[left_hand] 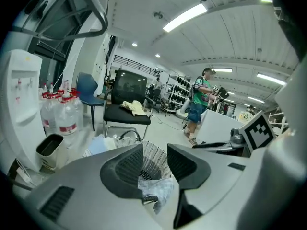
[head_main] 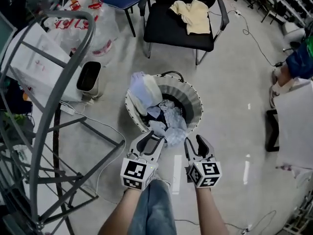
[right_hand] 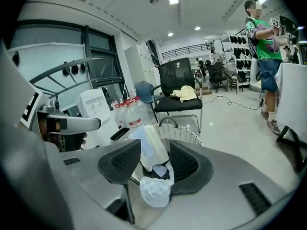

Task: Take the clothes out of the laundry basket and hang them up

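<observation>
Head view: left hand-held gripper [head_main: 149,140] and right hand-held gripper [head_main: 195,145] released, empty; their tips partly hide the laundry basket [head_main: 195,99] near rim.

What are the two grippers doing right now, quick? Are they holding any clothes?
Left gripper: open, jaws apart, holding nothing.
Right gripper: open, jaws apart, holding nothing.

Heap of clothes [head_main: 166,124] in laundry basket [head_main: 195,99], chair [head_main: 166,26] behind it, garment [head_main: 191,14] on chair, bin [head_main: 89,77] left of basket
</observation>
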The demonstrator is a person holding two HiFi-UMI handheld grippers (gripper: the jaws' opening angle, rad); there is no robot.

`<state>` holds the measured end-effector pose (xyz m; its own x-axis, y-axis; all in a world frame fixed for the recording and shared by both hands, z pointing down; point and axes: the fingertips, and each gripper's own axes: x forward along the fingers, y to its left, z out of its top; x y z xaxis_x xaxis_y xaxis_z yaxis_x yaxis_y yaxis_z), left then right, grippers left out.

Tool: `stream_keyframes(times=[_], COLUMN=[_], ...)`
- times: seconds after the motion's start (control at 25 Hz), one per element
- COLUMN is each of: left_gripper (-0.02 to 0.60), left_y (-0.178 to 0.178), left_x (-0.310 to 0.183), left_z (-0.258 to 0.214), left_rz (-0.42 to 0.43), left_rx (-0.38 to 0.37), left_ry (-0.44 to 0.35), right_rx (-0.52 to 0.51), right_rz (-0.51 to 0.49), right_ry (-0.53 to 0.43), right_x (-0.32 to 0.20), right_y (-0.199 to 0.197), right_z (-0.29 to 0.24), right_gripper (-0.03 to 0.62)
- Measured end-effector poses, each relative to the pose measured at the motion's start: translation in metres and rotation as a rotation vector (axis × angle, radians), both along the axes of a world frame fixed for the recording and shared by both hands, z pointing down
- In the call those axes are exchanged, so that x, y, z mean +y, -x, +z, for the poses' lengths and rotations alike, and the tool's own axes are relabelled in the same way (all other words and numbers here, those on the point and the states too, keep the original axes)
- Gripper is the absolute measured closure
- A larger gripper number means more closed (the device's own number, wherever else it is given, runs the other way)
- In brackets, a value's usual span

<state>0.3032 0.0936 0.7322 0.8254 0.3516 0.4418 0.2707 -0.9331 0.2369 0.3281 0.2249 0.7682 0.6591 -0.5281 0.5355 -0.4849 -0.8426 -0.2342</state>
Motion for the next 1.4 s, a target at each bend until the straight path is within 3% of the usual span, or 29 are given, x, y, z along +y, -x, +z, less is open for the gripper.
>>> stream_keyframes(times=[0.32,0.6,0.8,0.96,1.08,1.4], left_gripper=[0.419,0.419,0.419,0.419,0.419,0.419], left_y=[-0.002,0.005,0.008,0.009,0.009,0.012], left_x=[0.019,0.025,0.023,0.021,0.021,0.017], left_z=[0.086,0.116,0.122,0.124,0.124,0.121], left_rz=[0.009,0.011,0.007,0.002,0.003,0.000], left_rx=[-0.071,-0.094,-0.105,-0.112,-0.114,-0.110], left_ry=[0.020,0.032,0.036,0.042,0.044,0.047], right_rx=[-0.152,-0.245,-0.262,-0.268,-0.255,-0.195], right_rz=[-0.031,-0.045,-0.023,-0.050,-0.050,-0.046], right_ry=[0.072,0.128,0.131,0.157,0.167,0.134], right_x=[0.003,0.003,0.003,0.000,0.000,0.000], right_y=[0.010,0.015,0.011,0.015,0.014,0.009], right_z=[0.119,0.192,0.200,0.199,0.199,0.176], right_gripper=[0.414,0.414,0.431,0.527,0.558,0.588])
